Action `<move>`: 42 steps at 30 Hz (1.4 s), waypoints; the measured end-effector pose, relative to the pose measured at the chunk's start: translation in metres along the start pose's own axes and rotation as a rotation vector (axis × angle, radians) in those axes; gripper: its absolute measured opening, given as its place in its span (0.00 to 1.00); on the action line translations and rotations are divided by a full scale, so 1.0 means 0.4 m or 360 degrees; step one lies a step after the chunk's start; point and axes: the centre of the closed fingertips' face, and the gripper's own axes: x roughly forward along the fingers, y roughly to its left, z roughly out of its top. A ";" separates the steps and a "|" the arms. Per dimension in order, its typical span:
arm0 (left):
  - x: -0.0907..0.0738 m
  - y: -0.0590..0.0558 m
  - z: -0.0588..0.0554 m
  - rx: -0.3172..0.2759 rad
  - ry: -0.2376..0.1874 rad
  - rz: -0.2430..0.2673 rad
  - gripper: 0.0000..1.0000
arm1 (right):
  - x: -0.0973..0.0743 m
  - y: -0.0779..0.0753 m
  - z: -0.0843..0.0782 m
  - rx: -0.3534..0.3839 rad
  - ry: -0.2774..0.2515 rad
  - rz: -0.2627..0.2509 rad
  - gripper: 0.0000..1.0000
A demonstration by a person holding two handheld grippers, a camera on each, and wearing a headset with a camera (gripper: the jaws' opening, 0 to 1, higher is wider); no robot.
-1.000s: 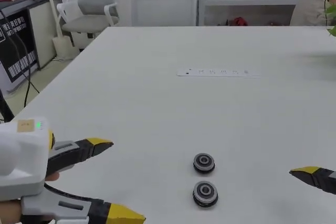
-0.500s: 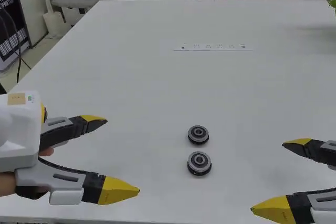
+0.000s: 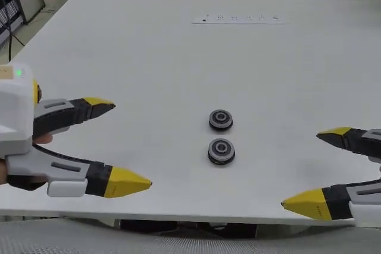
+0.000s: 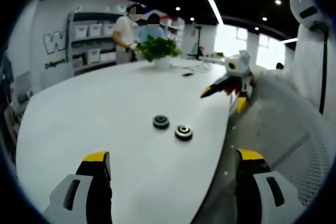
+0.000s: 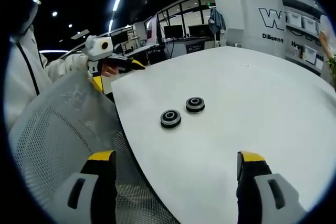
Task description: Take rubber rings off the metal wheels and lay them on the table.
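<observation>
Two small metal wheels lay flat on the white bench (image 3: pixel 149 46), one behind the other and just apart, close to the bench's near edge. The far wheel (image 3: pixel 221 119) and the near wheel (image 3: pixel 221 151) each showed a pale hub with a dark centre, and a dark rubber ring (image 3: pixel 221 162) sat around the rim of each; no ring lay loose on the bench. The left gripper (image 3: pixel 131 144) hovered above the bench to the left of the wheels, well apart from them, with its yellow-tipped jaws spread wide and nothing between them. The right gripper (image 3: pixel 300 171) hung over the near edge on the right, also well clear of the wheels, its jaws likewise released and empty. Both grippers pointed inward toward the pair of wheels, which lay between them. In the left gripper view the wheels sat ahead of the wide-set jaws, the near wheel closer to the bench edge, and the right gripper appeared beyond them on the right. In the right gripper view the same two wheels lay ahead of the parted jaws, with the left gripper across from them on the left, held by a person in a white sleeve (image 5: pixel 26 72). A grey mesh chair (image 5: pixel 63 124) stood by the bench edge. Farther back on the bench lay a narrow white strip (image 3: pixel 241 19) with small markings, and at the far end stood a green plant (image 4: pixel 157 48).
</observation>
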 end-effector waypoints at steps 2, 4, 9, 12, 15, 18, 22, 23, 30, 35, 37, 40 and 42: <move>-0.003 -0.003 0.000 0.0000 0.0004 -0.0006 1.00 | 0.000 0.001 -0.002 0.0003 0.0000 0.0004 0.92; -0.005 -0.008 0.002 -0.0003 0.0001 -0.0016 1.00 | -0.001 0.002 -0.002 0.0001 -0.0007 0.0005 0.91; -0.008 -0.016 0.006 0.0020 0.0019 -0.0028 1.00 | -0.002 0.006 -0.011 0.0008 -0.0001 0.0020 0.91; -0.009 -0.030 0.015 0.0034 0.0021 -0.0069 1.00 | -0.001 0.010 -0.015 0.0008 0.0003 0.0034 0.91; -0.009 -0.032 0.016 0.0059 0.0045 -0.0088 1.00 | -0.001 0.013 -0.015 0.0005 0.0006 0.0042 0.90; -0.007 -0.027 0.022 0.0065 0.0055 -0.0096 1.00 | 0.000 0.017 -0.012 -0.0003 0.0005 0.0056 0.90; -0.007 -0.029 0.046 0.0099 0.0056 -0.0111 1.00 | 0.000 0.020 -0.003 -0.0011 -0.0008 0.0066 0.89; -0.007 -0.030 0.051 0.0117 0.0061 -0.0115 1.00 | 0.000 0.020 0.000 -0.0017 -0.0013 0.0071 0.88; 0.005 -0.023 0.092 0.0240 0.0128 -0.0101 1.00 | -0.005 0.010 0.028 -0.0034 -0.0046 0.0079 0.86; 0.030 -0.040 0.140 0.0307 0.0104 -0.0162 1.00 | -0.009 0.003 0.049 -0.0056 -0.0064 0.0086 0.83; 0.041 -0.045 0.159 0.0322 0.0085 -0.0183 1.00 | -0.011 -0.002 0.057 -0.0061 -0.0074 0.0088 0.82; 0.060 -0.047 0.176 0.0339 0.0066 -0.0200 1.00 | -0.010 -0.008 0.067 -0.0071 -0.0079 0.0083 0.81; 0.073 -0.052 0.180 0.0357 0.0058 -0.0220 1.00 | -0.009 -0.011 0.075 -0.0085 -0.0085 0.0078 0.81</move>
